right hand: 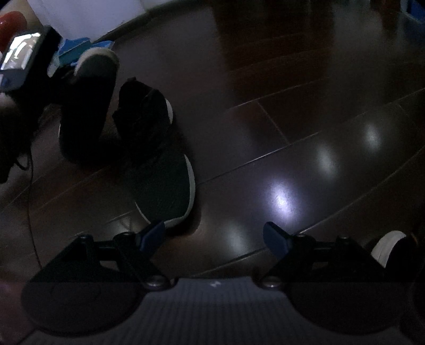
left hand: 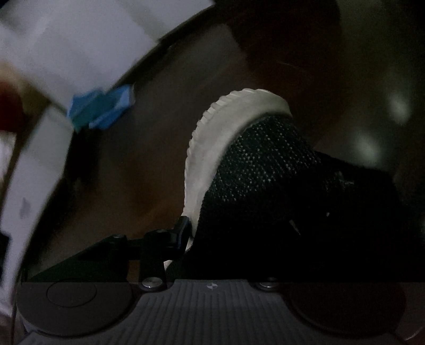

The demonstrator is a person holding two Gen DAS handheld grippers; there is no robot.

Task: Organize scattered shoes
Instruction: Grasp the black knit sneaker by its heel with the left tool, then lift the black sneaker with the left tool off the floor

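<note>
Black knit shoe, left side: a black mesh shoe with a white ribbed sole fills the left wrist view, sole turned up and to the left, raised off the dark wood floor.
Left hand-held gripper: only its left finger shows, pressed against the sole edge; the right finger is lost in shadow behind the upper. It appears closed on this shoe.
Right hand-held gripper: spread wide with nothing between the fingers, hovering low over the floor.
Shoe on floor: a second dark shoe with a pale sole rim lies flat, toe near the right gripper's left finger.
Far left shoe: in the right wrist view another dark shoe, toe up, sits beside it against a blue object by the white wall; I judge this is the same shoe the left gripper holds.
White toe, near right: a further shoe tip peeks in at the edge.
Step in hand, as I judge it: bringing the held shoe alongside its mate.
Doing it well: keep a firm pinch on the sole edge, since soft mesh gives; turn the sole downward before lowering; line the toes up, sides just touching.
Risk: dim light hides the right finger's hold, so slip is hard to rule out.
</note>
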